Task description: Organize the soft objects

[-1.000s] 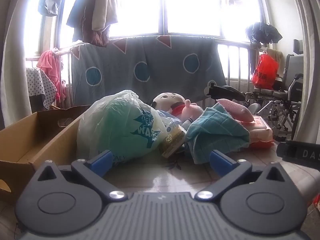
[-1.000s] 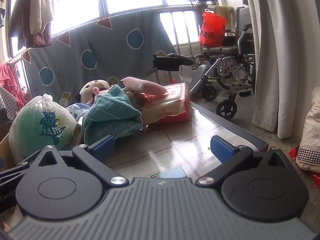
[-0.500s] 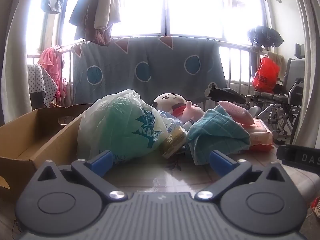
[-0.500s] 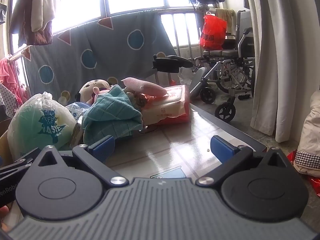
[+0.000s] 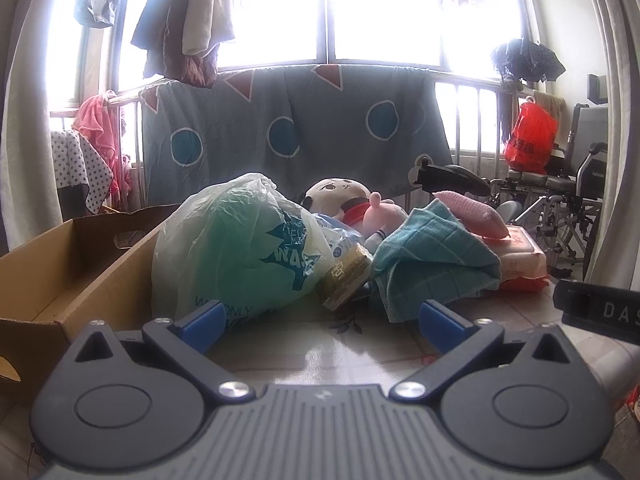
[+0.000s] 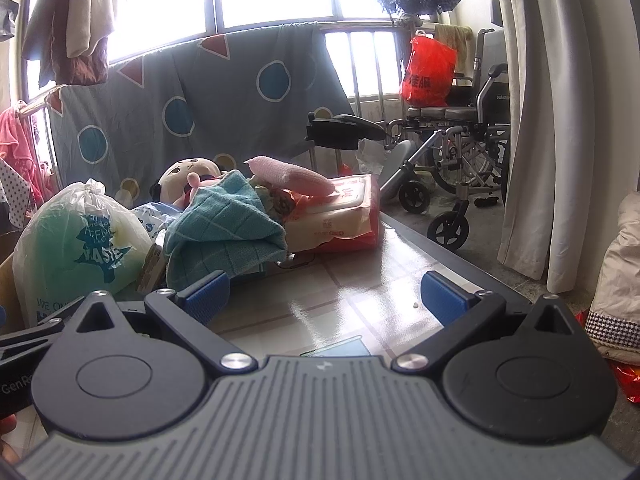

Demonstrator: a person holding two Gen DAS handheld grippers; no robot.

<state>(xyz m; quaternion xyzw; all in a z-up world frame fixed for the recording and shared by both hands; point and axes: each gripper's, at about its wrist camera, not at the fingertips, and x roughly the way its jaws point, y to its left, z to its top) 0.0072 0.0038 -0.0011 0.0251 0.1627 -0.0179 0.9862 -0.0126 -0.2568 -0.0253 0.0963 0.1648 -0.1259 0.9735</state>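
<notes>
Teal waffle-weave towel lies crumpled at the middle of the glossy table, at about one o'clock from the left gripper and eleven o'clock from the right gripper; both grippers hover empty with their blue pads wide apart. Leaning on the towel's left is a knotted plastic bag, with a small gold-labelled packet wedged between them; a plush doll and pink plush toy sit behind, a pink pillow atop a tissue pack at two o'clock. The towel looks light, limp and grippy: pinching a raised fold near its top should lift it cleanly, though it will drape. The bag is slippery, best taken by its knot. An open cardboard box waits at nine o'clock.
</notes>
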